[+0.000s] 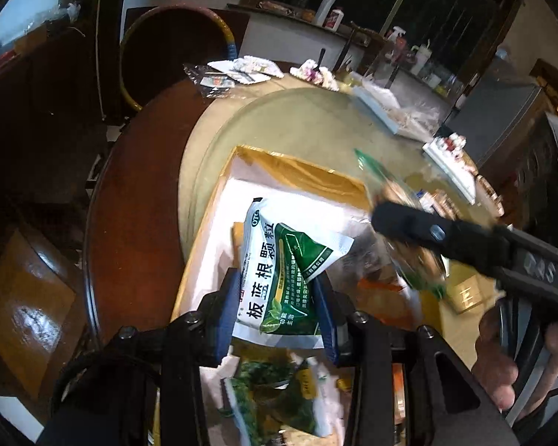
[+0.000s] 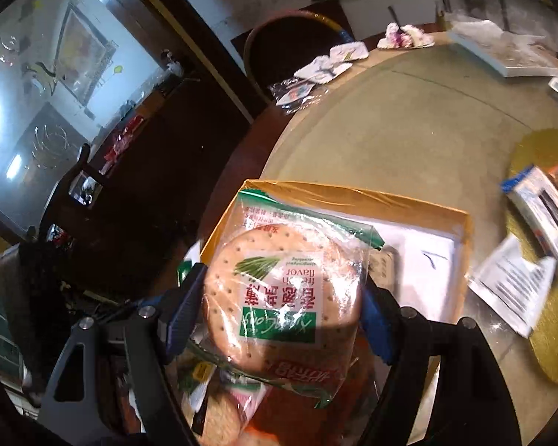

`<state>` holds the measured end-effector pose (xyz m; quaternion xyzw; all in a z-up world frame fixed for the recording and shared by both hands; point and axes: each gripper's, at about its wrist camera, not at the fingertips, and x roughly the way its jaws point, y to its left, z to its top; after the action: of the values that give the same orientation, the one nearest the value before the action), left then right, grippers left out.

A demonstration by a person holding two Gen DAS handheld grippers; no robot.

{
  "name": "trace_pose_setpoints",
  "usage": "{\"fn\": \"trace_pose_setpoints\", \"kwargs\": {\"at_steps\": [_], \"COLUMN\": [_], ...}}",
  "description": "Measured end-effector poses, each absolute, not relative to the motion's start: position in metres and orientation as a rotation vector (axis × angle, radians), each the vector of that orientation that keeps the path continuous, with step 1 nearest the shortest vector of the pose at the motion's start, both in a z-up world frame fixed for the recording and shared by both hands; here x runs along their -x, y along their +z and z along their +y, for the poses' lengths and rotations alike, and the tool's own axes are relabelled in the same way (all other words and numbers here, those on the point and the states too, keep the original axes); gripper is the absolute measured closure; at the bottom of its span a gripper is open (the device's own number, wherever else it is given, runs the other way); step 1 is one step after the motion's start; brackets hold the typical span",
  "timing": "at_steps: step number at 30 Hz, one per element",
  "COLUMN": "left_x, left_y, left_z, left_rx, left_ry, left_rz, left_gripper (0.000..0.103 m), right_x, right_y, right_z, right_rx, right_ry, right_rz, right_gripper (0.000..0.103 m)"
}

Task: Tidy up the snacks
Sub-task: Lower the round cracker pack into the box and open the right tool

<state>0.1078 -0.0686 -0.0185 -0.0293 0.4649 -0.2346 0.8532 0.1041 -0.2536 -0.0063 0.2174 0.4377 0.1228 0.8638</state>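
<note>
My left gripper is shut on a white and green sachet with Chinese print, held above a shallow yellow cardboard box with a white floor. My right gripper is shut on a clear packet of round crackers with a green label, held over the same box. In the left wrist view the right gripper comes in from the right with the blurred cracker packet. More snack packets lie under the left gripper.
The box sits on a round glass turntable on a dark wooden table. Small boxes and a leaflet lie to the right on a gold mat. Papers and wrappers lie at the far edge by a chair.
</note>
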Motion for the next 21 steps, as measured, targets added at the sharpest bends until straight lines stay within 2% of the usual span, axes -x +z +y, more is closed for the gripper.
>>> {"fn": "trace_pose_setpoints", "kwargs": {"at_steps": [8, 12, 15, 19, 21], "left_x": [-0.106, -0.111, -0.104, -0.081, -0.065], "left_y": [-0.034, -0.04, -0.028, -0.002, 0.008], "left_z": [-0.07, -0.069, -0.063, -0.056, -0.062], "left_rx": [0.019, 0.037, 0.067, 0.084, 0.068], "left_ry": [-0.49, -0.484, -0.502, -0.503, -0.524], "left_rz": [1.038, 1.07, 1.038, 0.922, 0.886], "left_gripper": [0.063, 0.059, 0.052, 0.029, 0.029], "right_x": [-0.138, -0.142, -0.14, -0.114, -0.09], "right_y": [-0.029, -0.028, -0.025, -0.001, 0.013], "right_z": [-0.235, -0.231, -0.236, -0.255, -0.263], "right_rx": [-0.389, -0.371, -0.397, -0.442, -0.426], "right_ry": [0.219, 0.21, 0.205, 0.184, 0.161], "right_rz": [0.982, 0.987, 0.988, 0.901, 0.85], "right_gripper": [0.026, 0.018, 0.018, 0.018, 0.018]}}
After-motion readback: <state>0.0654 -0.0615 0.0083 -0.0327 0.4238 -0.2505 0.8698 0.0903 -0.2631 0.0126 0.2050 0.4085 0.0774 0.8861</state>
